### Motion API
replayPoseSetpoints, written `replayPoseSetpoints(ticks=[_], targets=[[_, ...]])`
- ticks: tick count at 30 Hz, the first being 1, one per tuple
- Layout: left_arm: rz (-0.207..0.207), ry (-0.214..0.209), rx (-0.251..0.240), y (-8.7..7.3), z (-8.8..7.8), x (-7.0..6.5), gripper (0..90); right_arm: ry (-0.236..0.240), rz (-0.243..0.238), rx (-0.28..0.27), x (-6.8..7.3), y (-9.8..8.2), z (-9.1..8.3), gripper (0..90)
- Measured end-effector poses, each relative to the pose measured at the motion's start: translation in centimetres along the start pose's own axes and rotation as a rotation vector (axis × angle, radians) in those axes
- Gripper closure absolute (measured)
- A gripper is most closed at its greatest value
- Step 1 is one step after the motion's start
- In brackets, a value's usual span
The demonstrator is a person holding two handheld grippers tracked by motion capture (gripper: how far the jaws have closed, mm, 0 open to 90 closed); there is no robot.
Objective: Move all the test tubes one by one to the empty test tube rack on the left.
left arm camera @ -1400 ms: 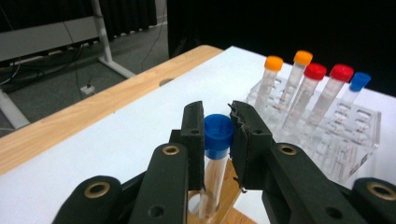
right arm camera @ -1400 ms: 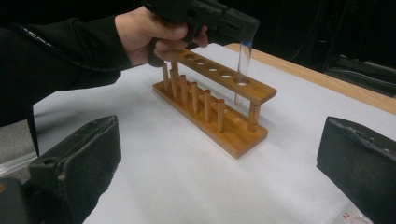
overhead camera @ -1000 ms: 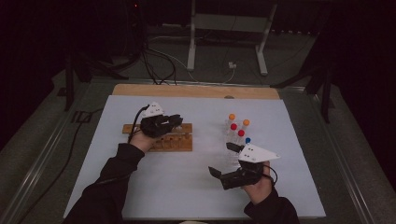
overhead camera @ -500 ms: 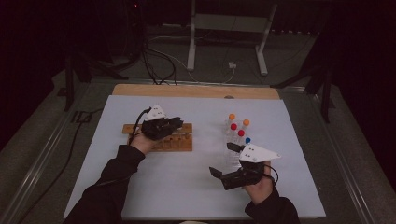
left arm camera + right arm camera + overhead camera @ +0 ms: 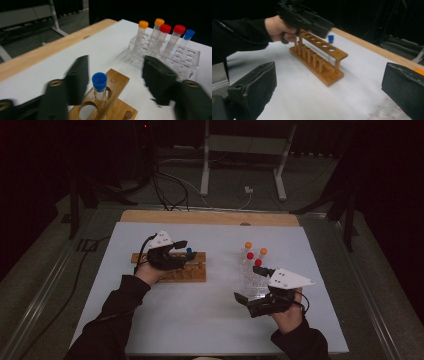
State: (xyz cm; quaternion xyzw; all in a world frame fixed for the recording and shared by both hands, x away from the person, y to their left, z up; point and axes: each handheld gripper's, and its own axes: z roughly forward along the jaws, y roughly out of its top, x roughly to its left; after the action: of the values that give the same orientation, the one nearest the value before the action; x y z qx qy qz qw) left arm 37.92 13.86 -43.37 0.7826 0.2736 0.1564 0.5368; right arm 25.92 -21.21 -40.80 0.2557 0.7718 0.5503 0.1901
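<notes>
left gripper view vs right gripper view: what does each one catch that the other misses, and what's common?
Left gripper view: the clear rack holding orange-, red- and blue-capped tubes, past the left gripper's jaws, which have just been opening off the blue tube.
Right gripper view: the hand on the left gripper and the wooden rack's full row of holes, framed by the right gripper's open jaws.
Both: blue tube standing in the wooden rack, white table.

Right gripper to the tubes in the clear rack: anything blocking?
Nothing visible. The right gripper, fingers wide open, sits just on the person's side of the clear rack. The red-capped tube stands nearest, with bare table around.
</notes>
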Motion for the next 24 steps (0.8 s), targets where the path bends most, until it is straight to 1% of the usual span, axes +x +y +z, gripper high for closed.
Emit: replayPoseSetpoints(ticks=[2, 4, 5, 6, 7, 8, 9, 10, 11, 12, 13, 15, 16, 19, 21, 23, 24], targets=[[-0.005, -0.008, -0.007, 0.1, -0.6, -0.2, 28.9, -0.024, 0.0, -0.002, -0.5, 0.1, -0.5, 0.0], [-0.016, -0.035, -0.002, 0.2, -1.2, -0.4, 20.0, -0.048, -0.001, -0.007, -1.2, 0.2, -1.0, 0.0], [-0.017, -0.041, -0.003, 0.1, -1.4, -0.6, 16.5, -0.067, 0.0, -0.007, -1.5, 0.2, -1.2, 0.0], [-0.016, -0.054, -0.007, 0.0, -1.7, -0.8, 16.2, -0.081, 0.006, -0.008, -1.9, 0.1, -1.4, 0.0], [-0.017, -0.077, -0.015, -0.1, -2.0, -0.9, 14.2, -0.104, 0.008, -0.007, -2.2, 0.0, -1.6, 0.0], [-0.016, -0.083, -0.013, -0.2, -2.2, -1.2, 9.5, -0.129, 0.016, -0.002, -2.5, -0.1, -1.8, 0.0], [-0.016, -0.081, -0.01, -0.3, -2.4, -1.4, 8.2, -0.142, 0.033, 0.0, -2.9, -0.2, -2.0, 0.0], [-0.018, -0.087, -0.011, -0.4, -2.6, -1.6, 7.6, -0.153, 0.049, 0.0, -3.3, -0.4, -2.1, 0.0], [-0.018, -0.104, -0.008, -0.6, -2.7, -1.9, 4.7, -0.177, 0.053, 0.005, -3.6, -0.6, -2.2, 0.0], [-0.016, -0.107, -0.006, -0.7, -2.9, -2.2, 2.3, -0.205, 0.057, 0.013, -3.9, -0.8, -2.2, 0.0], [-0.015, -0.116, -0.011, -0.9, -3.0, -2.5, 2.3, -0.22, 0.069, 0.011, -4.1, -1.0, -2.1, 0.0], [-0.011, -0.125, -0.017, -1.2, -3.3, -3.0, 2.3, -0.237, 0.093, 0.016, -4.6, -1.4, -2.1, 0.0], [-0.015, -0.132, -0.026, -1.3, -3.5, -3.3, 2.3, -0.24, 0.101, 0.019, -4.8, -1.6, -2.0, 0.0], [-0.018, -0.138, -0.04, -1.7, -3.8, -3.8, 2.3, -0.253, 0.113, 0.039, -5.3, -2.3, -1.7, 0.0], [-0.011, -0.14, -0.039, -1.8, -4.0, -4.1, 2.3, -0.258, 0.118, 0.059, -5.5, -2.7, -1.4, 0.0], [-0.007, -0.144, -0.039, -1.9, -4.1, -4.3, 2.3, -0.262, 0.127, 0.084, -5.7, -3.2, -1.2, 4.5], [-0.006, -0.141, -0.039, -1.9, -4.1, -4.3, 2.3, -0.274, 0.13, 0.093, -5.8, -3.4, -1.1, 5.1]])
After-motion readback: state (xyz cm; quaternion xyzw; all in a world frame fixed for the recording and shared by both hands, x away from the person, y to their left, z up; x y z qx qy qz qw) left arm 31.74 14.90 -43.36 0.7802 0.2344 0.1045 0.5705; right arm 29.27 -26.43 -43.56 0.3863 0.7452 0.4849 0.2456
